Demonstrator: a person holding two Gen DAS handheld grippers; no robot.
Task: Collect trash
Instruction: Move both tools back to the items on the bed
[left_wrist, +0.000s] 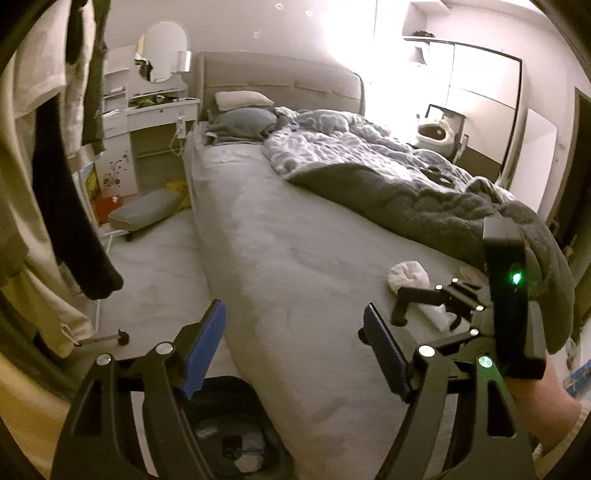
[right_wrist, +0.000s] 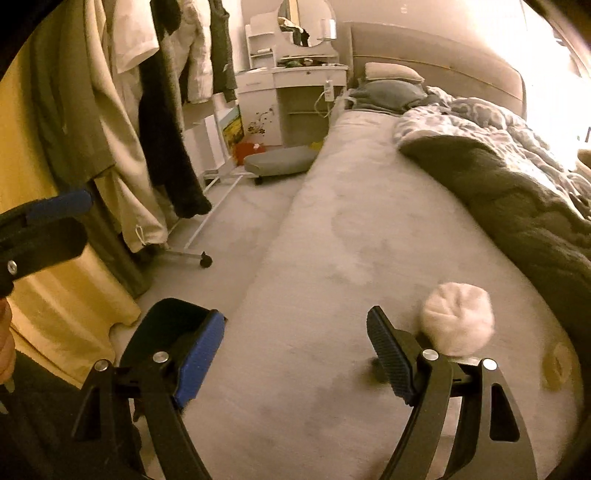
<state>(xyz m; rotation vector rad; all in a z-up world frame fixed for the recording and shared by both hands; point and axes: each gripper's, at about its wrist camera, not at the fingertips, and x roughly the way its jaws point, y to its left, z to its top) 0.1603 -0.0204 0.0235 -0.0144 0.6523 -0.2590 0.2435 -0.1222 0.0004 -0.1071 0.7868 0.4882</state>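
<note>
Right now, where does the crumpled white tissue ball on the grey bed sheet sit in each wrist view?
Left wrist: crumpled white tissue ball at right of centre, beside the right gripper.
Right wrist: lower right, just beyond the right-hand finger.
Shared landmark: white dressing table with round mirror.

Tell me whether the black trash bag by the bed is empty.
Not empty. In the left wrist view the black trash bag gapes open beside the grey bed, with crumpled white and bluish scraps lying inside it.
</note>
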